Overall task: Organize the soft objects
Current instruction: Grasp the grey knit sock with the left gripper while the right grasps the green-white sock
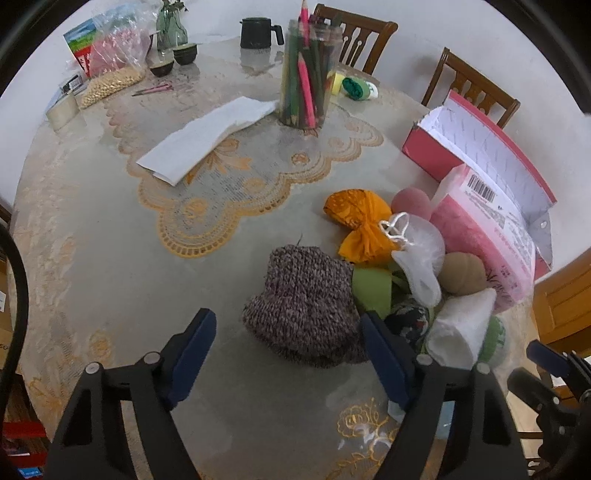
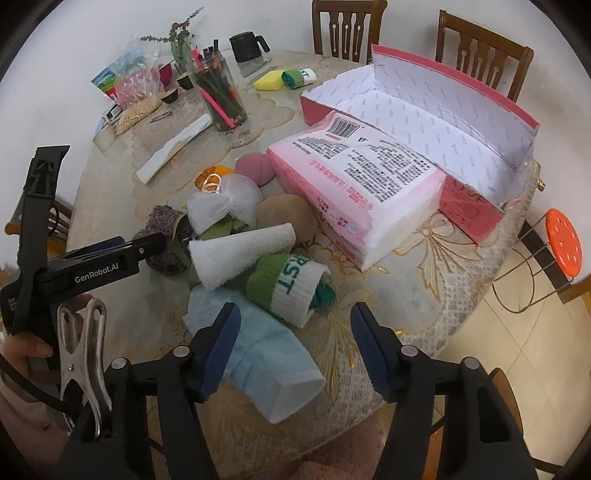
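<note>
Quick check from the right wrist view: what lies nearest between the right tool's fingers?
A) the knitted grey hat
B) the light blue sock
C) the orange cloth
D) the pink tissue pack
B: the light blue sock lies on the table between the open right tool fingers, nothing gripped yet.

White wall [image 2: 406, 22], wooden chairs [image 2: 480, 48], tiled floor [image 2: 517, 350]

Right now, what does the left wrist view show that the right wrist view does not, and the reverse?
Only the left wrist view shows the knitted hat whole, lying between the left gripper fingers, and the orange cloth bundle whole. Only the right wrist view shows the light blue sock, the orange stool and the green-and-white sock whole. Both show the pink tissue pack, the open pink box and the pencil jar.
</note>
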{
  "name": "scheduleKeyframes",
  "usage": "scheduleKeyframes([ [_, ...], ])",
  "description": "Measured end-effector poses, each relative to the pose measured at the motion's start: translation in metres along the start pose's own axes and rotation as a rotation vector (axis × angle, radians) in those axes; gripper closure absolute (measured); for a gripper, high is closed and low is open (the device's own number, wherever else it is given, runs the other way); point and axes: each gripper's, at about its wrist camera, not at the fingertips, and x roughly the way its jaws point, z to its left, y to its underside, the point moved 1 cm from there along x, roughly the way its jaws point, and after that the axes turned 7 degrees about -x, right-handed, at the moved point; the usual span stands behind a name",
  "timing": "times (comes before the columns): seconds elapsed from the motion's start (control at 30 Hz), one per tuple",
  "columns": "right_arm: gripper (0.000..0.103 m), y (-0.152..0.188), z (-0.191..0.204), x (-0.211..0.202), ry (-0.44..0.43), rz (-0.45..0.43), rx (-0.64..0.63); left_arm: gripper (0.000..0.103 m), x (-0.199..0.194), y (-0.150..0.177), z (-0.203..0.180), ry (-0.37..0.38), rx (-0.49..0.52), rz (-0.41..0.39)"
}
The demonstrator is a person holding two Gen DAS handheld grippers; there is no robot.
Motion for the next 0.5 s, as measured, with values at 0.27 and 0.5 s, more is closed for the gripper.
scheduleKeyframes([
  [0.27,0.042,-0.005,-0.002,0.022,-0.012,0.038,0.010,0.023,0.019,-0.003,0.003,0.023,-0.020,0.042],
  [0.5,0.053,-0.007,-0.006,0.035,-0.033,0.064,0.026,0.023,0.025,-0.003,-0.002,0.025,0.011,0.045],
])
